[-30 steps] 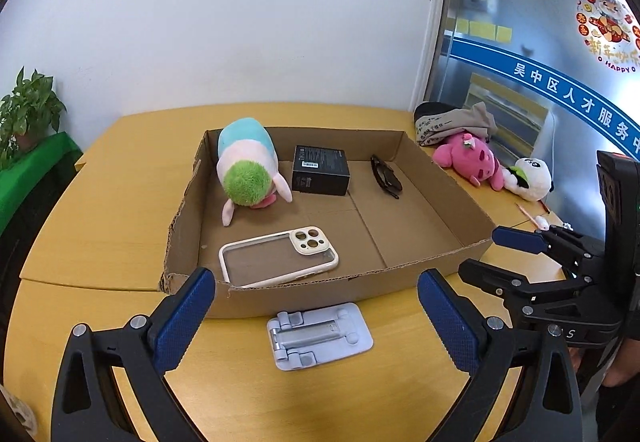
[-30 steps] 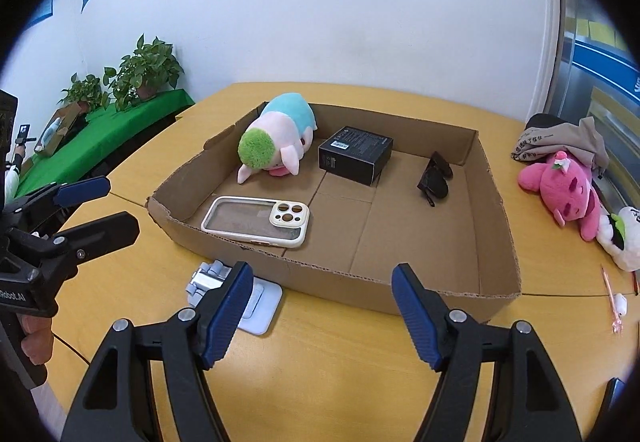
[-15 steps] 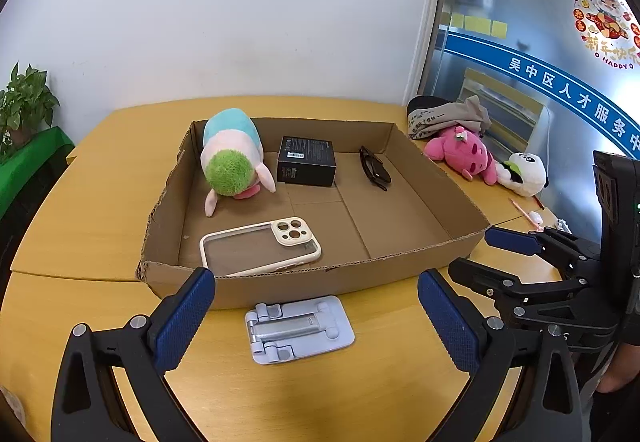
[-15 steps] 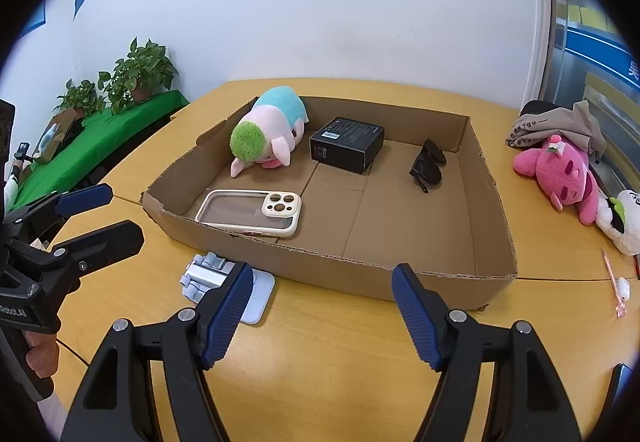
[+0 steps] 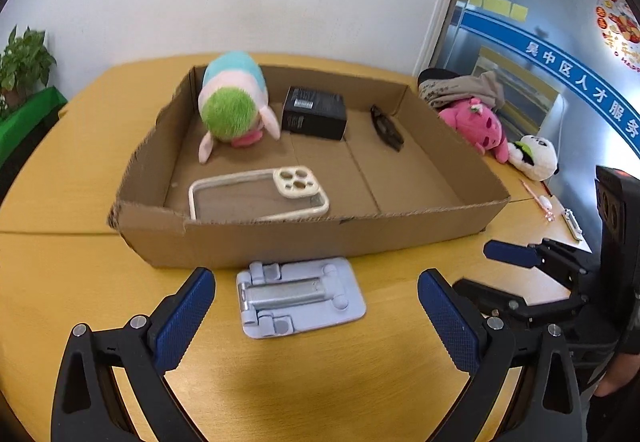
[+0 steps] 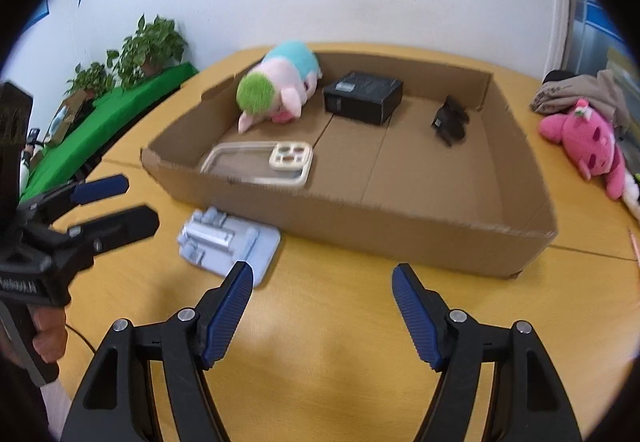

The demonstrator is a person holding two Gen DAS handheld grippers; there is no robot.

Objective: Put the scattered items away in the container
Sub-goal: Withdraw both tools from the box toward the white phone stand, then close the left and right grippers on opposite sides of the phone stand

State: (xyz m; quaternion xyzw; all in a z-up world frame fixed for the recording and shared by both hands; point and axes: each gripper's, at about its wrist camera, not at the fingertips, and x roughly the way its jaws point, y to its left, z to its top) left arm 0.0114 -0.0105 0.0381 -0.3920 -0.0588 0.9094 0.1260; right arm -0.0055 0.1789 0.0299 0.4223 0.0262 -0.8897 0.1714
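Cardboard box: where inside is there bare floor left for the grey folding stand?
The shallow cardboard box has bare floor on its right half, between the black sunglasses and the near wall. The left half is crowded: clear phone case, green-faced plush toy, black carton. The grey folding stand lies outside.

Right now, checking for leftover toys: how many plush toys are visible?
3: a green-headed plush inside the cardboard box; a pink plush and a panda plush on the table to its right. Others may be hidden.

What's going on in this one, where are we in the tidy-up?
A person holds both grippers open and empty above the table. The left gripper hovers over the grey phone stand, the item lying just outside the cardboard box. The plush toy, black box, phone case and sunglasses are already inside.
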